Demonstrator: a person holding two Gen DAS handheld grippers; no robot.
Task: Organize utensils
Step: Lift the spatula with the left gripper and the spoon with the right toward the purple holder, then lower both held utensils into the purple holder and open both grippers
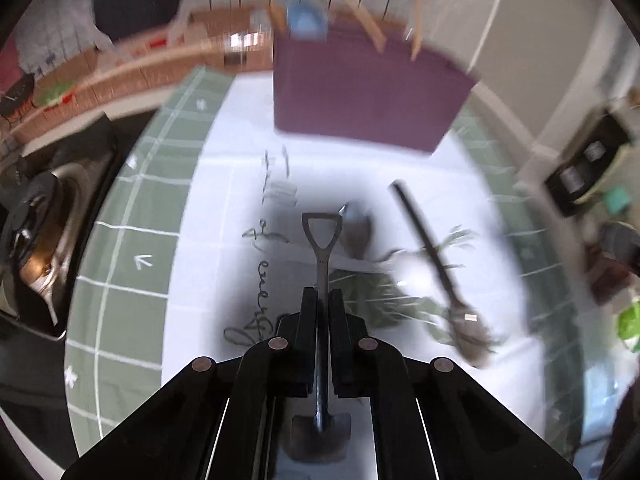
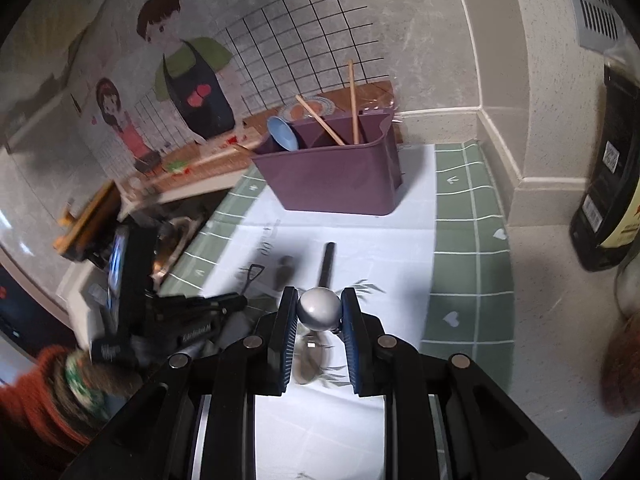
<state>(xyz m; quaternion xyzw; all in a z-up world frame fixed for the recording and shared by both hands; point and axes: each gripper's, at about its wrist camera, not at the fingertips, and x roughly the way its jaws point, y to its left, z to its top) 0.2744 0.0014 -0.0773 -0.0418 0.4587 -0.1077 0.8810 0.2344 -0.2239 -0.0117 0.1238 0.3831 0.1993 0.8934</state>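
Left gripper (image 1: pixel 322 292): jaws pressing tight on the shaft of the shovel-shaped spoon (image 1: pixel 321 248), gripping it. D-shaped handle pointing far, flat blade lying near, under the gripper body. Spoon hanging over the white middle of the cloth (image 1: pixel 224 208), near the printed script. Left view blurring heavily.

Right gripper (image 2: pixel 319 292): pads closing on either side of a rounded silver piece (image 2: pixel 320 310) and touching it on both sides; looking like the bowl of a utensil, rest of it not showing, so not telling what kind.

Lying on the cloth to the right of the shovel spoon: black-handled spoon (image 1: pixel 430 244), handle running far, bowl near. Lying between these two, just beside the shovel handle: small dark spoon (image 1: pixel 356 232).

Standing at the far edge of the cloth: purple holder (image 2: pixel 332 176), carrying a blue spoon (image 2: pixel 282 132) in its left compartment and wooden chopsticks (image 2: pixel 353 100) leaning in the middle one.

Showing at near left in the right view: orange sleeve (image 2: pixel 32 392) behind the left gripper. Standing at far right on the counter: dark bottle (image 2: pixel 608 200).
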